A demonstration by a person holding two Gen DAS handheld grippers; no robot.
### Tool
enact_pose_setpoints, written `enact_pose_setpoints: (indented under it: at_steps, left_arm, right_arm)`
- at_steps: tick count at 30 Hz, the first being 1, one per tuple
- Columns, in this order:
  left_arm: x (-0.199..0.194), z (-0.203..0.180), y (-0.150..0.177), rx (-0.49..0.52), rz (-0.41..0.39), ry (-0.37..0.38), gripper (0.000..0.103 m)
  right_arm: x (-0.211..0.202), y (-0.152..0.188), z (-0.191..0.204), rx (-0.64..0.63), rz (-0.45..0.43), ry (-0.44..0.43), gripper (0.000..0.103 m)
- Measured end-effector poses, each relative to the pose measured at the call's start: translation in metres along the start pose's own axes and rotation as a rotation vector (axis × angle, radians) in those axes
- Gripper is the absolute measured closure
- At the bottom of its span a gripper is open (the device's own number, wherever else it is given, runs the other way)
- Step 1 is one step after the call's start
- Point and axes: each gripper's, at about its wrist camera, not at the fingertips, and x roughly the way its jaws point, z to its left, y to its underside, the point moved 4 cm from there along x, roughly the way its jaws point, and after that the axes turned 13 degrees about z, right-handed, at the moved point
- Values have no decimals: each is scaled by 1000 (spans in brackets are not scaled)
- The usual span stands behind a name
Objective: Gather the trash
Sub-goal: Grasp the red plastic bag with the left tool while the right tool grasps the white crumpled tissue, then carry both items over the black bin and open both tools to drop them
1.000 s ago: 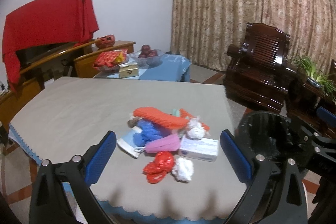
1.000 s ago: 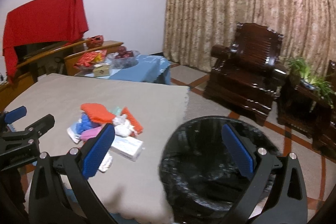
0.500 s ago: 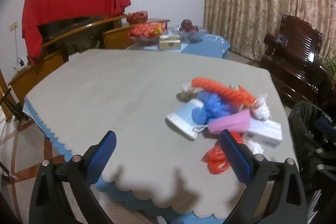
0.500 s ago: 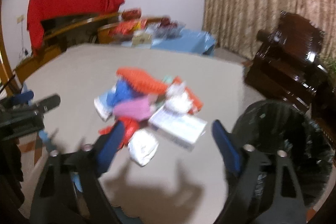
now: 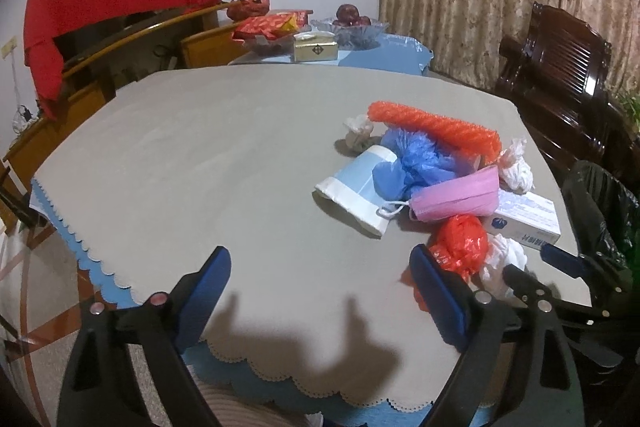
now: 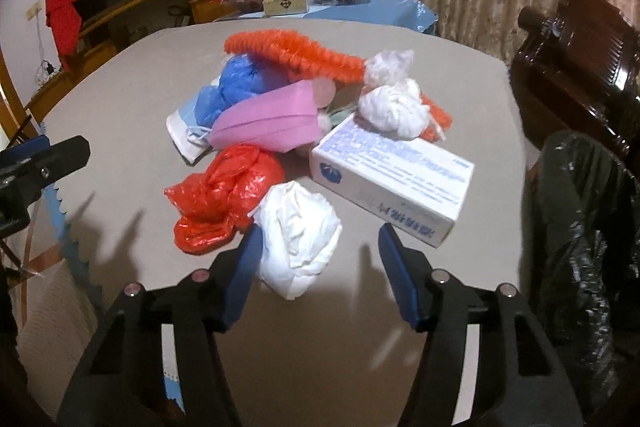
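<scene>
R gripper [image 6: 320,263] has been swung off the bin [image 6: 584,227] & brought low over white wad [image 6: 298,227], jaws wide, empty; L gripper [image 5: 320,301] wide too – 1st pick likely imminent

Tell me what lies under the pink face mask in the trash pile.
The pink face mask rests partly on the crumpled blue plastic bag and a light blue mask, its ear loops poking out. Whatever sits beneath its middle is covered and cannot be seen.
</scene>
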Motion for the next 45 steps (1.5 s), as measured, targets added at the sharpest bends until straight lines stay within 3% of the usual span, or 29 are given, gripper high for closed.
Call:
enact_pose_setpoints:
  at_steps: [5,8,20,26,28,29,31,32,38,45]
  left_arm:
    - [8,-8,1,7,20,26,19]
    - [10,-15,1,16,29,47,20]
    - [31,-82,0,125,39,145,24]
    - [55,-109,6,188,60,134,46]
    - [62,-113,9,203,72,137,65]
    - [63,-114,10,205,68,146,67]
    - [57,-114,12,206,45,146,84]
    - [53,-114,11,210,36,153,86]
    - [9,-112,1,203,-22,210,87]
    - [-29,-147,-16,262,-57,309,87]
  right_arm:
    - [0,-1,10,-36,5,-84,81]
    - [-6,-1,6,-25,9,-117,86]
    - [-63,4,-51,51,-81,-25,86]
    - [-74,11,-74,83,-97,16,86]
    - [-74,12,-78,85,-98,23,86]
    - [-74,12,-79,85,-97,26,86]
    - [-76,14,-80,88,-99,27,86]
    - [-78,15,-81,91,-102,28,86]
    - [-98,16,-94,119,-150,39,85]
    - [-126,17,-127,188,-201,89,85]
